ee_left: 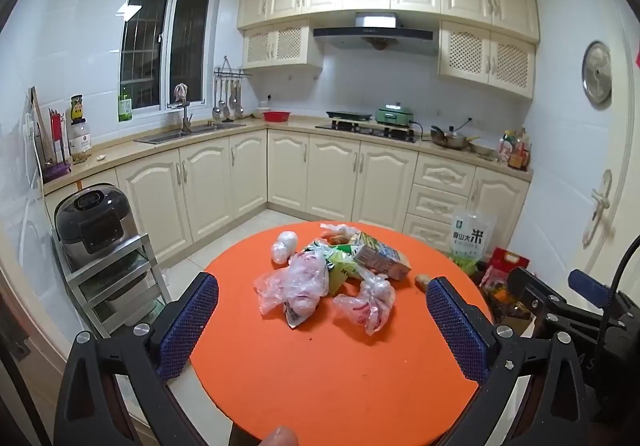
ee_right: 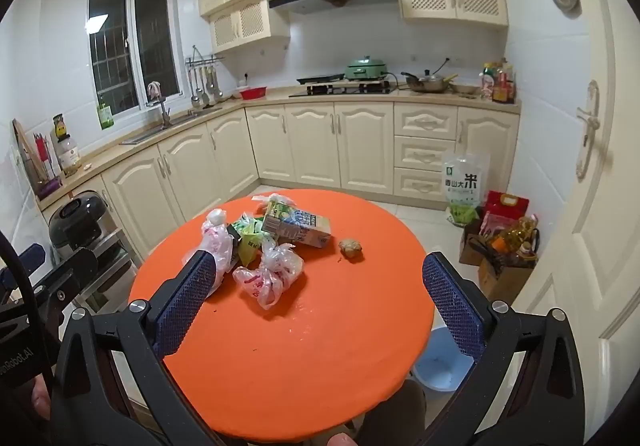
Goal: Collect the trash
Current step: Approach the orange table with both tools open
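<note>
Trash heap on the round orange table [ee_right: 320,326]: we take the knotted clear plastic bag [ee_right: 272,276] first (nearest, soft), closing on its bunched middle. It lies at 12 o'clock of the right gripper [ee_right: 320,298], apart from it. Both this and the left gripper [ee_left: 322,320] tilt downward, fingers spread wide, holding nothing.

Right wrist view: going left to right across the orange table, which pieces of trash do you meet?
Tall knotted plastic bag → green wrapper → crumpled clear bag → drink carton → small brown lump, apart from the pile on the orange table.
</note>
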The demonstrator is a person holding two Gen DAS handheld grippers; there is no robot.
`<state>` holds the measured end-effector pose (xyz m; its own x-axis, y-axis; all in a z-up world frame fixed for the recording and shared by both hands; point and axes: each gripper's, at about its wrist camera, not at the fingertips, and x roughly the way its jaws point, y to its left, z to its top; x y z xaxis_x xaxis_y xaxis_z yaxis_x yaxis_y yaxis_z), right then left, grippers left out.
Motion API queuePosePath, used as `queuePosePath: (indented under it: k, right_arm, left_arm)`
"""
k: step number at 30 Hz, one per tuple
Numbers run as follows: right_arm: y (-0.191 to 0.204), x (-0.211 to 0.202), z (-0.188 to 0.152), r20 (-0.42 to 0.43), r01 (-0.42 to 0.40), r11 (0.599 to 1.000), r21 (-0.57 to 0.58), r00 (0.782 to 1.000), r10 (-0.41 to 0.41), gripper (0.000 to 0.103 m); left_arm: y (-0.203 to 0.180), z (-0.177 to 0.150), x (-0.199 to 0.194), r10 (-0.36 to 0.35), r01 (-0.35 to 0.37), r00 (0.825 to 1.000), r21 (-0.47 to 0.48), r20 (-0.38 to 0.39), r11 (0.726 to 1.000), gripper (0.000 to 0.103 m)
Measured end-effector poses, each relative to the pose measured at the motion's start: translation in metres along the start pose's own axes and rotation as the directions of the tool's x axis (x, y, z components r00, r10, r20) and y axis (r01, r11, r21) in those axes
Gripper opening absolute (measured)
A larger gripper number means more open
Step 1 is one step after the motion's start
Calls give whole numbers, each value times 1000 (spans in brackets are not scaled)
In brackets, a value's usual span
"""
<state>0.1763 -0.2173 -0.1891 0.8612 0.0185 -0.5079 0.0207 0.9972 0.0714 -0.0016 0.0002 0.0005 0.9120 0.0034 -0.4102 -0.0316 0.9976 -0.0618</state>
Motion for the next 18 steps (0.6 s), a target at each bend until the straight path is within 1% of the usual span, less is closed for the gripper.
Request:
queuePosePath:
  k: [4,5,7,9,14,15,16,18]
  right_arm:
    - [0,2,-1,3,-1,1000,2,1000,1,103]
    - [0,3,-1,2,-3,1000,2,1000,3,103]
    - [0,5,-1,-3,-2,1000,2,1000,2,103]
    - [-3,-1,2,10,0,1000,0,1000,0,103]
    - [-7,-7,6,10,3,1000,-5,1000,-3,103]
    - [-10,-2,10,9,3,1000,-4,1000,-3,103]
    - [-4,0,3,6,3,1000,-2,1000,-3,103]
    - [-4,1,3,8,4,1000,-2,1000,-4,103]
  left_arm:
    - [-1,-1,-4,6,-6,1000,4,8,1000,102]
    - [-2,-7,-2,3,-3,1000,5,-5,1000,102]
    - [-4,-10,-4,6,-6,1000,9,-5,1000,102]
    - [1,-2,6,3,-3,1000,-5,-29,1000,102]
    - [2,-2,6,1,-2,1000,-9,-19,1000,102]
    - [2,-1,6,6,-6,1000,-8,-19,1000,102]
    - [1,-1,7,14,-14,1000,-6,-17,1000,102]
    - [1,-1,6,15,-15,1000,-5,-14,1000,102]
